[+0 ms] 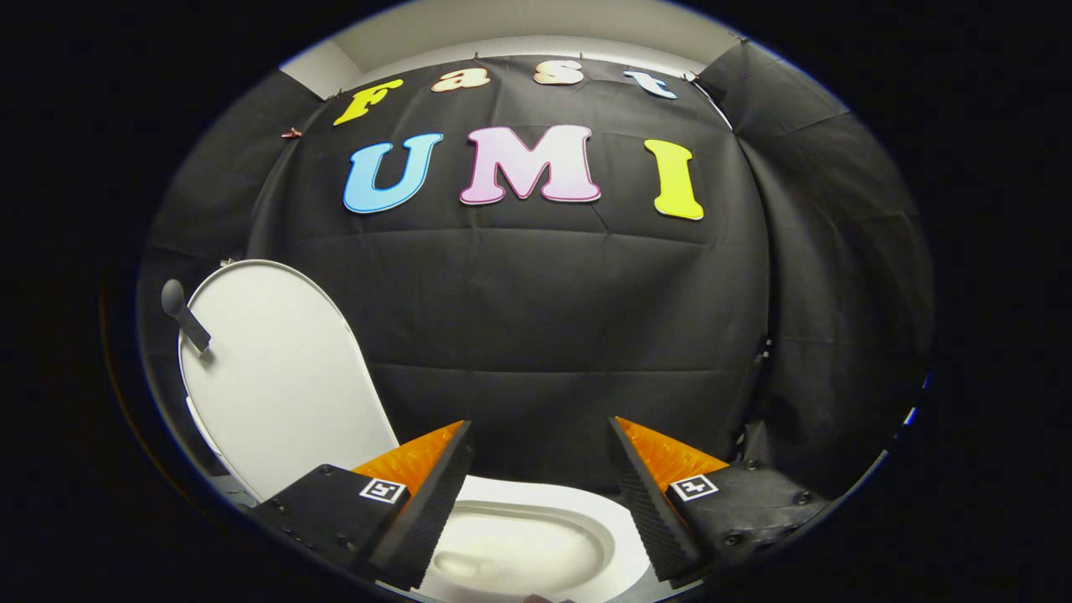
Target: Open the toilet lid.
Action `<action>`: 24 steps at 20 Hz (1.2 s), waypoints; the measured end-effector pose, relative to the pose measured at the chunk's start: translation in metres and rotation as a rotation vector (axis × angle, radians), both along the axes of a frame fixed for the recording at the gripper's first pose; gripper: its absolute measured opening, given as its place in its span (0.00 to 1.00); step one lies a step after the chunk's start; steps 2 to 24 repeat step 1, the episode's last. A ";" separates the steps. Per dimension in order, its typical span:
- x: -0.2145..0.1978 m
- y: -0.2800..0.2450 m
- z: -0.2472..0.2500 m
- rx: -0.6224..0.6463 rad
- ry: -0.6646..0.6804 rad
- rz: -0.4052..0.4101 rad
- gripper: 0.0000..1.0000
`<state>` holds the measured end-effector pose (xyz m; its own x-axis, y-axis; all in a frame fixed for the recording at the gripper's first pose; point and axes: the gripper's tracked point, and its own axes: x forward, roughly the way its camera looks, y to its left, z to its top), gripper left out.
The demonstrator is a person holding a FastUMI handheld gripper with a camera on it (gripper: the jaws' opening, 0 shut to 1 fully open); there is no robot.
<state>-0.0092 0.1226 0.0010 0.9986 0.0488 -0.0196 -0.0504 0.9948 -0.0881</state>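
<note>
The white toilet lid (280,377) stands raised, leaning back to the left of my fingers, with its inner face toward me. A dark handle with a rounded knob (182,311) sticks out from its left rim. Below and between my fingers lies the white toilet bowl (523,544), uncovered, with its rim showing. My gripper (540,431) hovers above the bowl, open, with a wide gap and nothing between the fingers. The lid is apart from both fingers.
Black cloth walls (544,318) close the booth behind and to the right of the toilet. A pale ceiling strip (519,33) shows above the cloth.
</note>
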 end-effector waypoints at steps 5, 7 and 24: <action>0.000 -0.001 0.000 -0.001 0.000 -0.001 0.98; 0.000 -0.001 0.000 -0.001 0.000 -0.001 0.98; 0.000 -0.001 0.000 -0.001 0.000 -0.001 0.98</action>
